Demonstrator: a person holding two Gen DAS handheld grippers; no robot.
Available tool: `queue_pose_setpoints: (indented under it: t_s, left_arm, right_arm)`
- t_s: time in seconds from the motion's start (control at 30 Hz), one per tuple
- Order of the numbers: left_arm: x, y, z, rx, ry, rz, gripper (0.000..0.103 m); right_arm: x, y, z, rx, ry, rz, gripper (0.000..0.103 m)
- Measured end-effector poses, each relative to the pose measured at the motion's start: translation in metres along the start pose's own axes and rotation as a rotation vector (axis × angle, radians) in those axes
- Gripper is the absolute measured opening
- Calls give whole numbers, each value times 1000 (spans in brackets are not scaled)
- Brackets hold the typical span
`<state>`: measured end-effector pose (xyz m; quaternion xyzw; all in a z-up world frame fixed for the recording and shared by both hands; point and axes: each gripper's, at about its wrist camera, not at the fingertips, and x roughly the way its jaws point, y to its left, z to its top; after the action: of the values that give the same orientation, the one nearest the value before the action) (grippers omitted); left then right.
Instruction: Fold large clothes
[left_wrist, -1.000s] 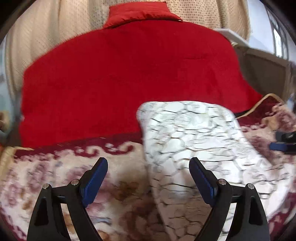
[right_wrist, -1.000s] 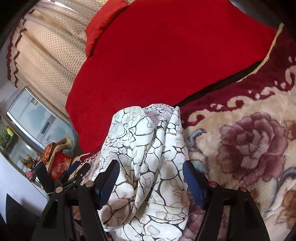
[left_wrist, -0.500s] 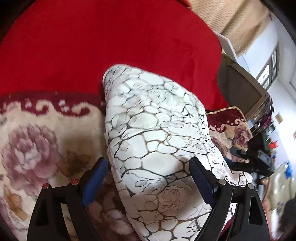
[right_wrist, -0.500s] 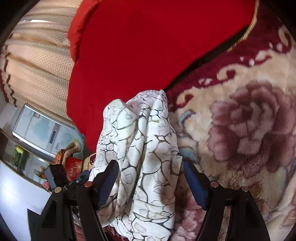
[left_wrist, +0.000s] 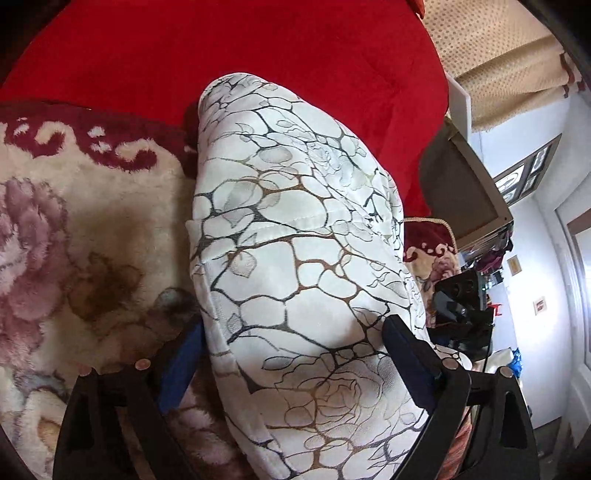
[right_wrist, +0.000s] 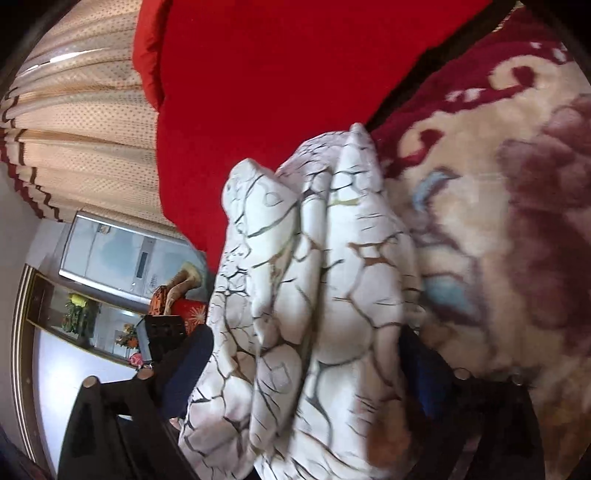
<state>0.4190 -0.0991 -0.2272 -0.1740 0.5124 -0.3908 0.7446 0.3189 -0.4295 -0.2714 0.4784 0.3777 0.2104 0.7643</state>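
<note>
Both grippers on the folded garment (left_wrist: 303, 258), white with a dark crackle-vein print, lying on the floral blanket (left_wrist: 74, 229), its far end at the red bedcover (left_wrist: 258, 55).

Left gripper (left_wrist: 295, 373): jaws opening, nearly full width. Garment sits between them, bundle fills most of the gap. The right-side pad looks to be against the cloth; left-side pad is half hidden behind its edge, so I can't confirm a pinch. I read it as letting go.

Right gripper (right_wrist: 299, 369): jaws opening too, wide. Layered fold edges of the garment (right_wrist: 317, 280) run between them, no visible squeeze. Frame is motion-blurred near the pads.

Key relation: garment's long axis runs straight out from both sets of jaws, away toward the red bedcover. Each gripper straddles it at the near end, from opposite sides; I see the other gripper (left_wrist: 461, 306) just past the bundle's right edge. Neither is clearly nearer.

Next move, my guess: back out along that axis without dragging the layers.
</note>
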Motion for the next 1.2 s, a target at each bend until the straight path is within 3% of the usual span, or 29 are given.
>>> queue_pose_setpoints:
  t_s: [0.23, 0.3, 0.47, 0.6, 0.83, 1.2]
  left_arm:
    - [6, -10, -5, 30, -52, 23, 95]
    - [6, -12, -6, 38, -70, 25, 94]
    - [3, -14, -6, 48, -106, 40, 73]
    - [-8, -16, -5, 49, -122, 41, 64]
    - [-52, -31, -7, 90, -193, 84, 63]
    - [-132, -24, -33, 102, -309, 241, 63]
  right_arm:
    - [27, 20, -3, -72, -9, -81, 98]
    - [28, 24, -5, -92, -12, -110, 85]
    - [30, 41, -12, -136, -47, -184, 68]
    - [25, 60, -17, -182, -78, -197, 58]
    - [21, 106, -34, -297, -134, -154, 56]
    - [44, 148, -70, -427, -136, -61, 56]
